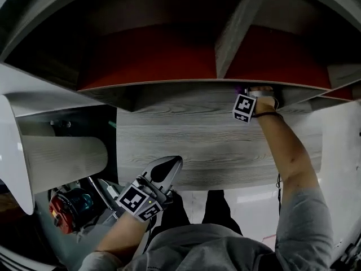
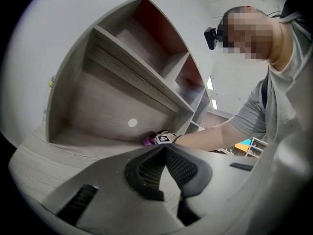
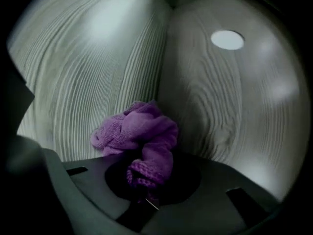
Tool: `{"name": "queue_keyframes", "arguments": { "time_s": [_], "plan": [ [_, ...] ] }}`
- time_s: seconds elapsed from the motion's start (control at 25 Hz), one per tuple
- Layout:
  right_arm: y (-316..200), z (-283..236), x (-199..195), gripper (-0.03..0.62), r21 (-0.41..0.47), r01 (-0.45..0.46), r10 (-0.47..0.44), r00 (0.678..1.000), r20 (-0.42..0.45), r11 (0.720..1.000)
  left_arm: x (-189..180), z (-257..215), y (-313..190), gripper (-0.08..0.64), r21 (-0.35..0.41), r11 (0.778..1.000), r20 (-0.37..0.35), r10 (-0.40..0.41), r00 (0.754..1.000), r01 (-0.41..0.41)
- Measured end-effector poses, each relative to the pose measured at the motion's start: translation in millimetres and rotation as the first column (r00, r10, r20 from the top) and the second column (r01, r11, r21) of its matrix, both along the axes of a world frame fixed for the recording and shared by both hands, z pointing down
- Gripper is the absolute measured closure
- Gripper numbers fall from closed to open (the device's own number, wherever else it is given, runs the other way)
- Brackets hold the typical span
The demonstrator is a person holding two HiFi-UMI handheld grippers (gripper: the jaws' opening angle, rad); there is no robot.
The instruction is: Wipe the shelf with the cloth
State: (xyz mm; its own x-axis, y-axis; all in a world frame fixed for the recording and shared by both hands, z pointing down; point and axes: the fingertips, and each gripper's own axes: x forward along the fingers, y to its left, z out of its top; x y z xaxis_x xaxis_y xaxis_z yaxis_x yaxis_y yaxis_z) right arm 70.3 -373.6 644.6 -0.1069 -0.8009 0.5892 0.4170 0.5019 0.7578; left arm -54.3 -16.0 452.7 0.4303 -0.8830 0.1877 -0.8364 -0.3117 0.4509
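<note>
Two grippers are shown, and only one is engaged with the work. The right gripper (image 3: 146,180) is reached deep into the shelf (image 1: 214,140), and its jaws are clamped on a bunched purple cloth (image 3: 139,131). The cloth is pressed into the inner corner, where the grained shelf board is met by an adjoining panel (image 3: 220,106) that carries a small white round cap (image 3: 227,39). In the left gripper view the same cloth can be made out as a small purple patch at that far corner, just beside the marker cube (image 2: 162,139) of the right gripper.

The left gripper (image 2: 166,153) is held low, near the person's body and well apart from the cloth. Its jaws are brought together with nothing between them.

The wiping is judged to be under way, not finished. No dust, streak or wet trace can be made out on the board, so the share already wiped cannot be read from the wood. With the cloth at the back corner, the broad front part of the board, nearer the person, is probably left to be covered.
</note>
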Motion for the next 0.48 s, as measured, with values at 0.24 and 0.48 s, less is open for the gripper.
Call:
{"name": "queue_keyframes", "arguments": {
  "time_s": [0.24,0.48],
  "plan": [
    [-26,2,63,0.528,0.034,-0.089,0.095,0.967,-0.236,0.995,46,-12,-19,0.541,-0.001,0.999,0.03,0.042,0.999,-0.042],
    [-31,-4,79,0.528,0.019,-0.166,0.165,0.944,-0.287,0.986,25,-13,-39,0.541,-0.007,1.0,0.113,-0.013,0.993,0.014]
  ]
}}
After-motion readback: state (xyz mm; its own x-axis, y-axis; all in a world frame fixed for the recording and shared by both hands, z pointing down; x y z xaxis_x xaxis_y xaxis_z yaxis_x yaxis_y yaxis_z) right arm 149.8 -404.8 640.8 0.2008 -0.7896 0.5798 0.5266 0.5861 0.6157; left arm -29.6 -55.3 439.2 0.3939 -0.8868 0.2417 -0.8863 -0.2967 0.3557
